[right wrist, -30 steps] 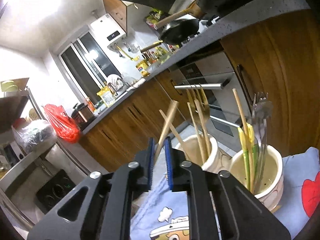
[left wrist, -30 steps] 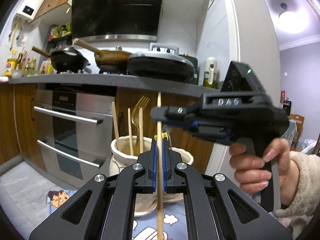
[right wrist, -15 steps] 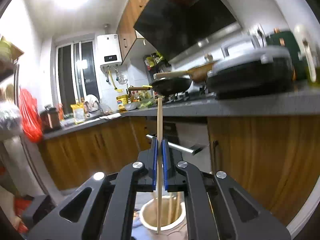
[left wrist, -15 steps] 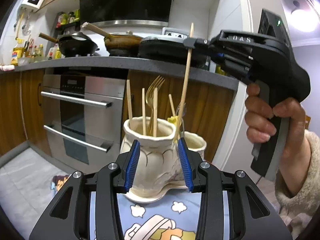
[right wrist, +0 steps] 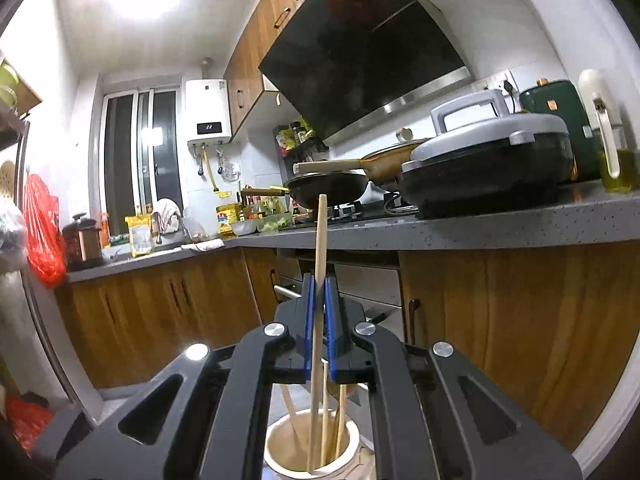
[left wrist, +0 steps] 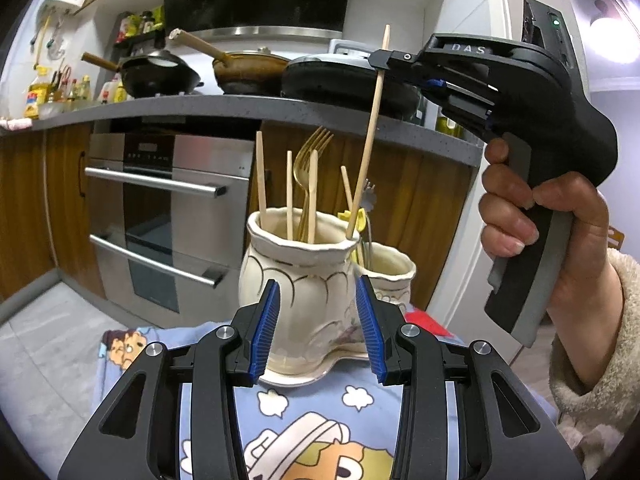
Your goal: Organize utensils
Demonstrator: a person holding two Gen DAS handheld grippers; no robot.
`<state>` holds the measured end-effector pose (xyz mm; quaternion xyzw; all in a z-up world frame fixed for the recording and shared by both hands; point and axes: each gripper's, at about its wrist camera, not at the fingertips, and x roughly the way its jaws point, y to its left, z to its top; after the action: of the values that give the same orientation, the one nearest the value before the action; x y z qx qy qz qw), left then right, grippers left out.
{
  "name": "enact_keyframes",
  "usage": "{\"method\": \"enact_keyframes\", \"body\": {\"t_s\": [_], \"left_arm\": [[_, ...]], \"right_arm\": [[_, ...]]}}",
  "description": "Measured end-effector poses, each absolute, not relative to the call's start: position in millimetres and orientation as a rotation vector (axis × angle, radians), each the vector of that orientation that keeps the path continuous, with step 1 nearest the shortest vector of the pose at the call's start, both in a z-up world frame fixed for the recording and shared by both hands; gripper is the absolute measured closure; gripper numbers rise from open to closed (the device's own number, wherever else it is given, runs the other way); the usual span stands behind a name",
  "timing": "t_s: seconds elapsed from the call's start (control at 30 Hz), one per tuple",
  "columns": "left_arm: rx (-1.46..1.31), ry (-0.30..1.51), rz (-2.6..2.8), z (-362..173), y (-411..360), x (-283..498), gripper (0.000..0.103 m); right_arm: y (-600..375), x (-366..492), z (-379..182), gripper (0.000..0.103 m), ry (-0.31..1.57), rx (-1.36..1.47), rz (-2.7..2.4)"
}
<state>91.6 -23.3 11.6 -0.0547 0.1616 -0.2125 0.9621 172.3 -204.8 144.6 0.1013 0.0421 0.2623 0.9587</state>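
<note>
Right gripper (right wrist: pixel 318 312) first: its blue-padded jaws are clamped tight on a slim pale wooden chopstick (left wrist: pixel 370 136), pinching it near its upper end, stick hanging nearly upright with a slight lean. The lower tip of that chopstick dips just inside the mouth of the cream ceramic utensil jar with dark line decoration (left wrist: pixel 300 280), at the rim on the side nearest the second pot. Seen from the right wrist, the stick drops straight down through the pads into the jar's open mouth.

Left gripper (left wrist: pixel 318 320) now: jaws parted, blue pads standing either side of the cream jar's belly in the view, nothing pressed between them. They opened within the last second and have held that width since.

Inside the cream jar stand several more wooden chopsticks (left wrist: pixel 261 178) and a gold metal fork (left wrist: pixel 310 168), tines up. Just behind the jar, touching or nearly so, sits a second cream ceramic pot (left wrist: pixel 390 276) with a yellow-handled utensil (left wrist: pixel 354 216) poking up. The jar rests on a pale plate (left wrist: pixel 296 378), which lies on a blue cartoon-print cloth (left wrist: pixel 312 412).

Beyond the jar, a stainless steel oven (left wrist: pixel 168 216) sits under a grey speckled countertop (left wrist: pixel 248 108) carrying dark pans (left wrist: pixel 160 76). A hand (left wrist: pixel 548 232) in a fuzzy beige sleeve (left wrist: pixel 596 360) grips the right tool's handle.
</note>
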Motion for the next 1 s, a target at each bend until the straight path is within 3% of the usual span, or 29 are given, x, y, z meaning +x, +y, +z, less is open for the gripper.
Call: {"method": "enact_keyframes", "body": {"t_s": [0.2,0.63,0.67,0.7,0.73,0.87,0.93,1.0], "left_arm": [[-0.1,0.339,-0.428,10.5,-26.5,89.9,0.063],[-0.094,0.401,-0.376,3.2,-26.6,90.6,0.063],[-0.093,0.402,-0.373,3.1,-27.0,89.9,0.063],[-0.092,0.405,-0.369,3.0,-27.4,88.7,0.063],[-0.09,0.407,-0.366,3.7,-27.4,89.1,0.063],[-0.089,0.403,-0.351,6.9,-26.9,82.3,0.062],[-0.087,0.395,-0.336,8.2,-26.6,77.7,0.059],[-0.074,0.389,-0.323,8.3,-28.6,73.0,0.056]], "right_arm": [[-189.4,180.9,139.5,0.098,0.11,0.141,0.531],[-177.3,196.9,81.5,0.096,0.396,0.067,0.571],[-176.6,196.0,80.7,0.089,0.402,0.065,0.571],[-177.5,195.4,79.6,0.072,0.407,0.065,0.573],[-179.2,193.2,79.1,0.065,0.414,0.069,0.581],[-188.3,179.5,80.6,0.061,0.409,0.068,0.574],[-197.8,172.0,78.6,0.052,0.411,0.071,0.565],[-208.8,162.5,73.0,0.049,0.42,0.074,0.557]]}}
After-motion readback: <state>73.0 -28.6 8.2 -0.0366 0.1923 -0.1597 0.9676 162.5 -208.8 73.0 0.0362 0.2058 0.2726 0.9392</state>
